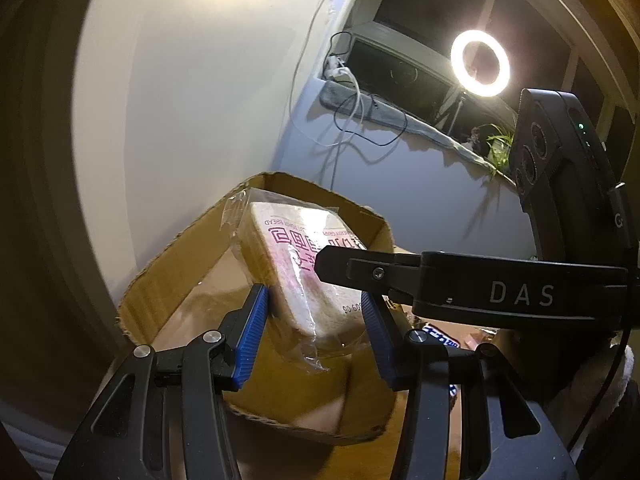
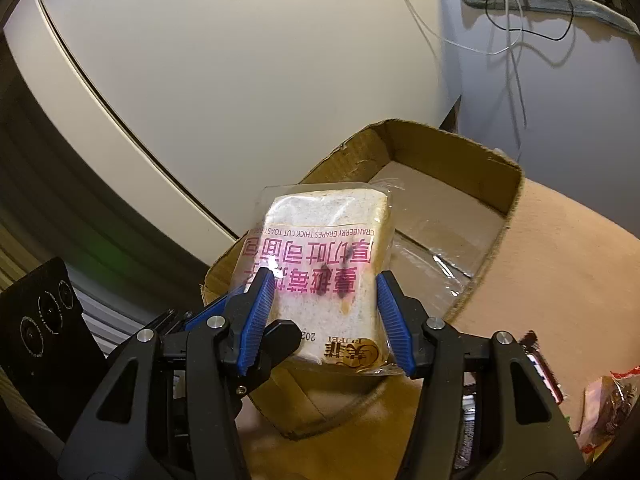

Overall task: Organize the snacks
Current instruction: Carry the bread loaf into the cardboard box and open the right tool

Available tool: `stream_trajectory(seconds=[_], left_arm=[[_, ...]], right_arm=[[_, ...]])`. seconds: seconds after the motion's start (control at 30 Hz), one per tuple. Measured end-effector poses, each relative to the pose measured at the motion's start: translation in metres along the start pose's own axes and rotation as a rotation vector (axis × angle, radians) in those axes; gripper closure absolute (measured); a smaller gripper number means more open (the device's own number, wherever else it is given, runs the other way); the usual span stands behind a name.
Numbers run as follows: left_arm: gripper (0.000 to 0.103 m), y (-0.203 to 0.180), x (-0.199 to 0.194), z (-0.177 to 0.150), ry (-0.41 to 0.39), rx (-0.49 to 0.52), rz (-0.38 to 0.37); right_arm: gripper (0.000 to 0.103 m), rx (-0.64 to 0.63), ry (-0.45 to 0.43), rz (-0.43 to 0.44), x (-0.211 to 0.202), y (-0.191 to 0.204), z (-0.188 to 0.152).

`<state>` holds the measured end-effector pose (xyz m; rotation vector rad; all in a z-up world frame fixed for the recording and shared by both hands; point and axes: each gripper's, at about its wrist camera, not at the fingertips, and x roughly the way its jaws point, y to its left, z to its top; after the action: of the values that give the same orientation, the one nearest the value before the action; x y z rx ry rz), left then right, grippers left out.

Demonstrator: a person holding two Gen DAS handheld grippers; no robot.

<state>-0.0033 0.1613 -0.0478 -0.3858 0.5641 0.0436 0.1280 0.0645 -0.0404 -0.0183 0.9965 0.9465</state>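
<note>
Both grippers hold one packet of cranberry grape toast bread (image 2: pixel 324 276), lifted above the open cardboard box (image 2: pixel 452 152). The right gripper (image 2: pixel 326 316) has its blue pads (image 2: pixel 394 326) closed against the two side edges of the slice through the clear wrapper. The left gripper (image 1: pixel 316 334) appears to pinch the same packet at its lower end, though its right pad sits partly behind the right gripper's black finger (image 1: pixel 360 270), so contact on that side is hard to confirm. The box sits just below and beyond the bread, its taped floor showing no contents where visible. Other wrapped snacks (image 2: pixel 608 404) lie off to the right on the brown surface. The risks look plain: soft bread squashes if either claw tightens, and the slippery film could let the packet slide out if one claw lets go early. With two grips on one item, pulling in different directions could tear the wrapper. The crossed fingers could also knock each other during lowering.
</note>
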Motion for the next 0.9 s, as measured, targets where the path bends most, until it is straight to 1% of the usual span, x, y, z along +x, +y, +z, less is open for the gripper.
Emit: stream_trajectory(seconds=[0.23,0.57,0.7,0.9], left_arm=[[0.056,0.009,0.0,-0.001,0.007,-0.019,0.006],[0.056,0.013,0.005,-0.001,0.017,-0.02,0.022],[0.056,0.013,0.003,-0.001,0.006,-0.016,0.038],[0.056,0.008,-0.001,0.001,-0.009,-0.012,0.034]], right_arm=[[0.047,-0.01,0.017,-0.004,0.013,0.007,0.002],[0.047,-0.001,0.024,-0.008,0.013,0.006,0.001],[0.047,-0.007,0.001,-0.025,0.008,0.005,0.001],[0.047,-0.019,-0.029,-0.059,-0.009,-0.001,-0.001]])
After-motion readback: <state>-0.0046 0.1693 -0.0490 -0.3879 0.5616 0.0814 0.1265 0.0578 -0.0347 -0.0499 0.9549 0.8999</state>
